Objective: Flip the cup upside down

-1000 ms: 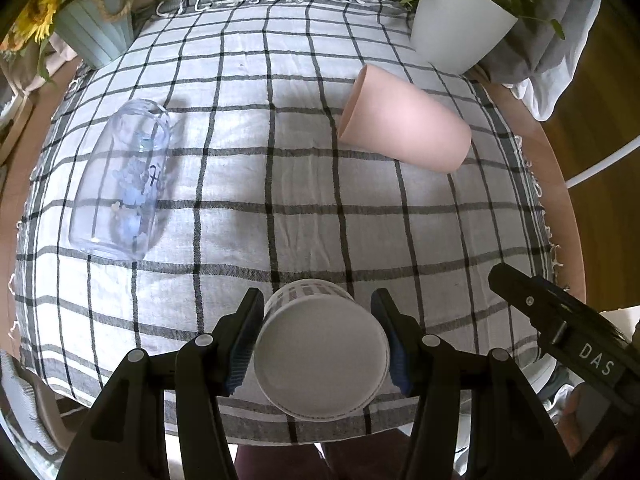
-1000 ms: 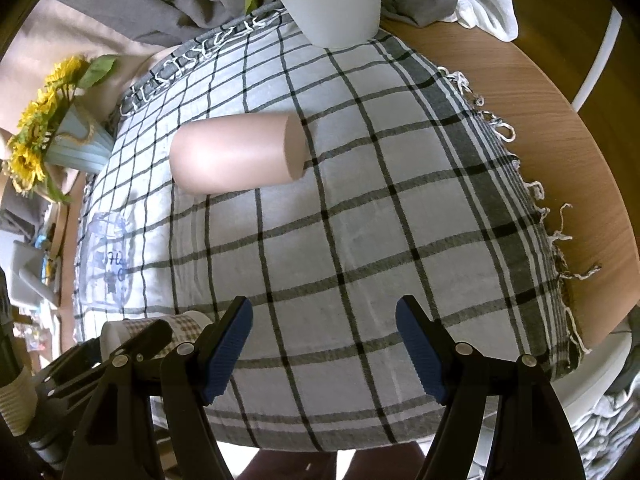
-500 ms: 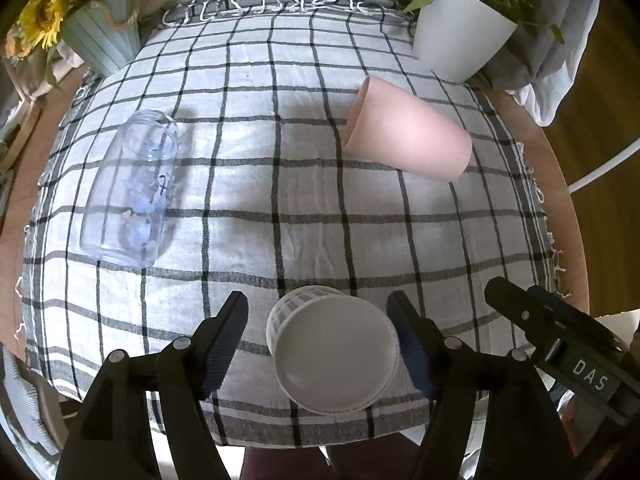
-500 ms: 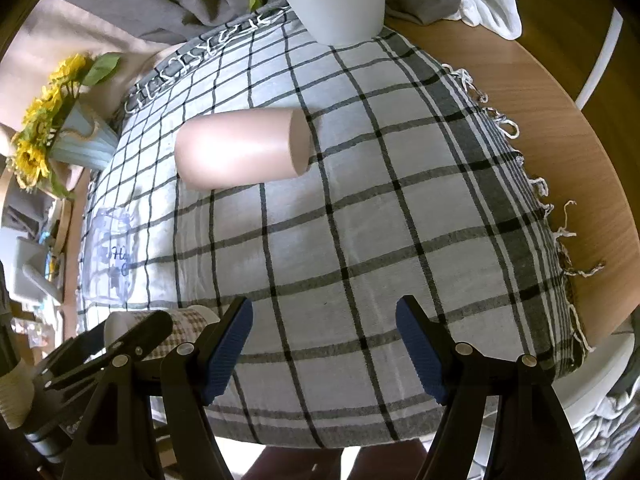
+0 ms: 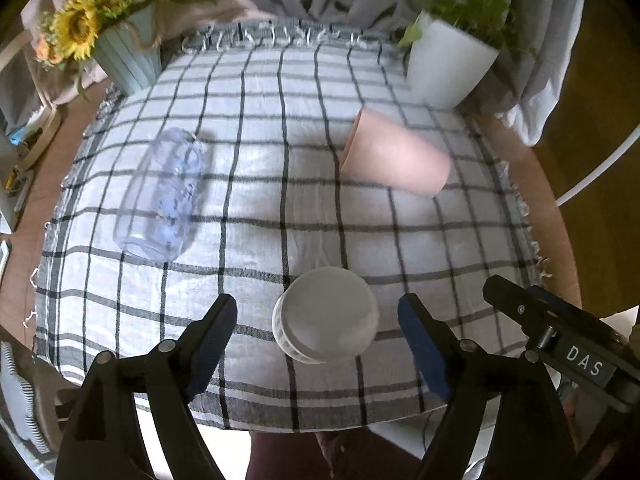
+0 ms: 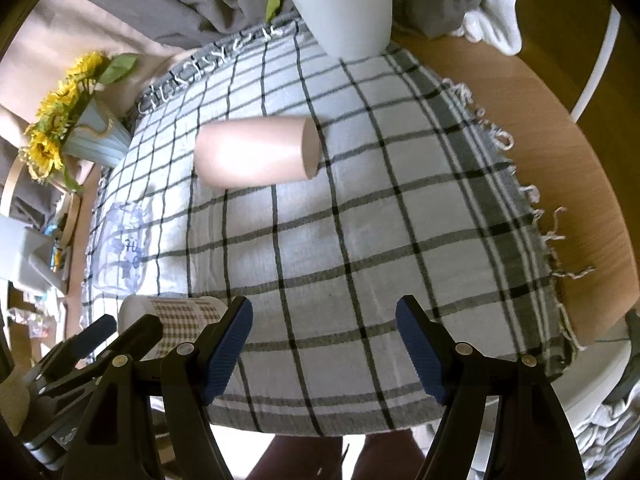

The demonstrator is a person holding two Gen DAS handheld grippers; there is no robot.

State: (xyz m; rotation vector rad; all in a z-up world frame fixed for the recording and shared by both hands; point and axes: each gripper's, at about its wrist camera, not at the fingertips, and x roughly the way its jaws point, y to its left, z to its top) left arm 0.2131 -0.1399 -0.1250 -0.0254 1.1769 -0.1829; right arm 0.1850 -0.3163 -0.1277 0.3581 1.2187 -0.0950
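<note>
A white cup with a checked pattern (image 5: pixel 326 316) stands upside down near the front edge of the checked cloth, its flat base facing up. It also shows at the lower left of the right wrist view (image 6: pixel 176 312). My left gripper (image 5: pixel 318 330) is open, its fingers apart on either side of the cup and clear of it. A pink cup (image 5: pixel 394 160) lies on its side at the right back, also in the right wrist view (image 6: pixel 256 152). My right gripper (image 6: pixel 324 340) is open and empty over the cloth's front.
A clear glass jar (image 5: pixel 164 200) lies on its side at the left. A sunflower vase (image 5: pixel 128 56) stands back left and a white plant pot (image 5: pixel 448 68) back right. The checked cloth (image 5: pixel 280 140) covers a round wooden table (image 6: pixel 540 120).
My left gripper has opened wide, let go of the white cup and pulled up and back. The cup stays upside down on the cloth. The right gripper has hardly moved.
</note>
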